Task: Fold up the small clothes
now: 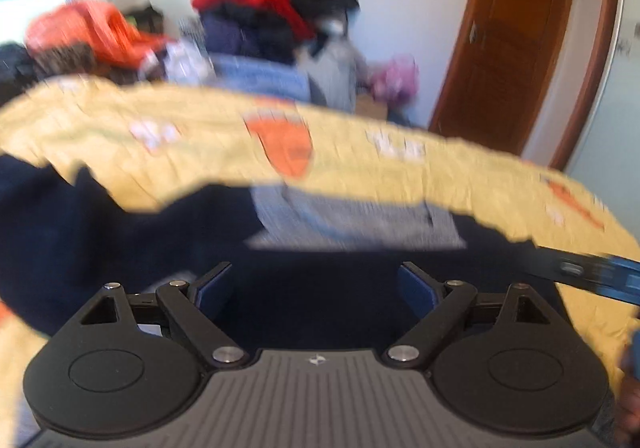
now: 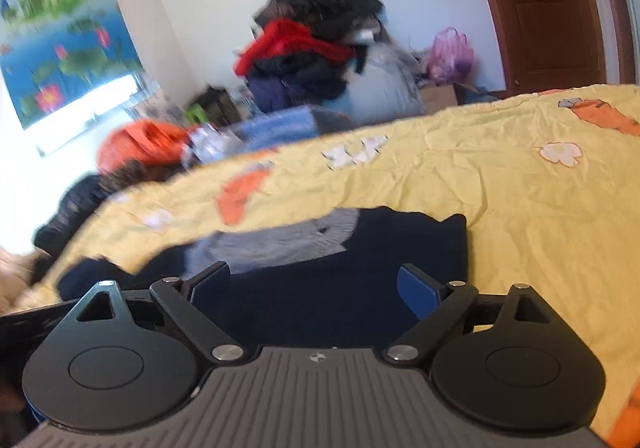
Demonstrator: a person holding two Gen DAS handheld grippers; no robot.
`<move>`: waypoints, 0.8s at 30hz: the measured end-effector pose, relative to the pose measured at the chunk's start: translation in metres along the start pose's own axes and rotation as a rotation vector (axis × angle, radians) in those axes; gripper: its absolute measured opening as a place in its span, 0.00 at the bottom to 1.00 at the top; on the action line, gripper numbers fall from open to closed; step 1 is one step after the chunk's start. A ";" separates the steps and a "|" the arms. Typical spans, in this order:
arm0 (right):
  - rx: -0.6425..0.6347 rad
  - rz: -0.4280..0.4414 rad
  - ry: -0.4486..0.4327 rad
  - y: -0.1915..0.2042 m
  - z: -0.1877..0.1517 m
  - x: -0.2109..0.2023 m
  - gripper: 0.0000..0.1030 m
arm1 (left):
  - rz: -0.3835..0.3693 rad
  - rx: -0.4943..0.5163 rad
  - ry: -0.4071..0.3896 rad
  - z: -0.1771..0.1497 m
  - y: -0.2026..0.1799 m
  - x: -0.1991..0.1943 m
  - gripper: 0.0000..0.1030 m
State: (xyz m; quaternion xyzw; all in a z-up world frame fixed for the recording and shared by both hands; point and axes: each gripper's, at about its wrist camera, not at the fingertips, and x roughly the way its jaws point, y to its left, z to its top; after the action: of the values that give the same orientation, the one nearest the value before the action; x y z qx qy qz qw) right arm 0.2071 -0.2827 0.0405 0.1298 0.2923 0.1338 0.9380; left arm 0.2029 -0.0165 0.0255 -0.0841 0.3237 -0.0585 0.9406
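Note:
A small navy garment (image 1: pixel 132 232) with a grey striped collar panel (image 1: pixel 352 224) lies flat on a yellow bedsheet (image 1: pixel 360 164). My left gripper (image 1: pixel 316 284) is open and empty, low over the garment's near part. My right gripper (image 2: pixel 316 284) is open and empty too, over the same navy garment (image 2: pixel 320 288), whose grey panel (image 2: pixel 276 244) shows just ahead. Part of the right gripper (image 1: pixel 592 272) enters the left wrist view at the right edge. Both views are blurred.
The yellow sheet (image 2: pixel 520 188) has orange and white prints. Behind the bed, a tall heap of clothes (image 2: pixel 312 48) stands against the wall, with an orange bag (image 2: pixel 144 144), a pink plastic bag (image 2: pixel 450 56) and a brown door (image 2: pixel 548 8).

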 end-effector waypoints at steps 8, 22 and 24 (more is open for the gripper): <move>-0.135 -0.125 0.066 -0.006 -0.029 0.045 0.86 | -0.036 0.090 0.051 -0.021 0.010 0.015 0.86; -0.128 -0.090 0.060 -0.007 -0.029 0.042 0.99 | 0.076 -0.482 -0.272 0.014 0.229 -0.090 0.95; -0.126 -0.088 0.059 -0.006 -0.029 0.042 0.99 | 0.176 -0.714 -0.275 0.018 0.296 -0.090 0.95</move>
State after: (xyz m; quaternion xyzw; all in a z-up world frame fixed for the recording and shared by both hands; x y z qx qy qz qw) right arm 0.2247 -0.2700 -0.0064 0.0534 0.3164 0.1144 0.9402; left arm 0.1595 0.2902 0.0351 -0.3849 0.2007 0.1506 0.8882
